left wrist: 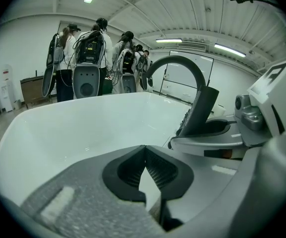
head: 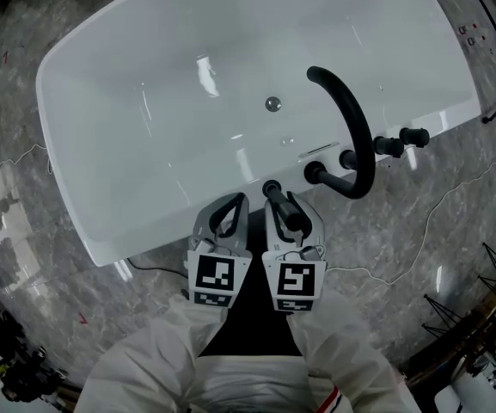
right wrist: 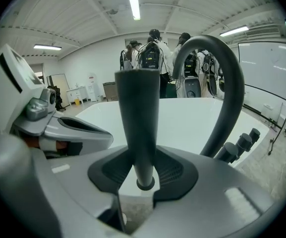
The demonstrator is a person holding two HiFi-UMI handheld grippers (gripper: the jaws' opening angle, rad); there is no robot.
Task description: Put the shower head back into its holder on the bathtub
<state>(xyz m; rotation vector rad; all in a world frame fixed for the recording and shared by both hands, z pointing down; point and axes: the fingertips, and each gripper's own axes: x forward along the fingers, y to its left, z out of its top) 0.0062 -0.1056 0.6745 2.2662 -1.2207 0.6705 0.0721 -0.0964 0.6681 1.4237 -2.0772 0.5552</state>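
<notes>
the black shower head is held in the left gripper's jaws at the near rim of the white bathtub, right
Wrong gripper. The black shower head is held in the jaws of the right gripper, at the near rim of the white bathtub. The right gripper view shows it clamped between them. The jaws of the left gripper are shut on nothing.

White glossy oval bathtub (head: 144,101) fills upper and centre frame, round metal drain (head: 272,104) mid-basin. Black arched tubular spout (head: 361,136) on the rim right of centre, black cylindrical knobs (head: 401,140) just right of it. Lower centre, side by side: left gripper (head: 229,209), grey, jaws together, empty; right gripper (head: 289,216) clamped on black rod-shaped shower head (head: 275,194) over the tub's near rim. White sleeves (head: 144,360) at bottom. Grey marbled floor (head: 41,256) all around, thin white cable (head: 419,222) at right.
</notes>
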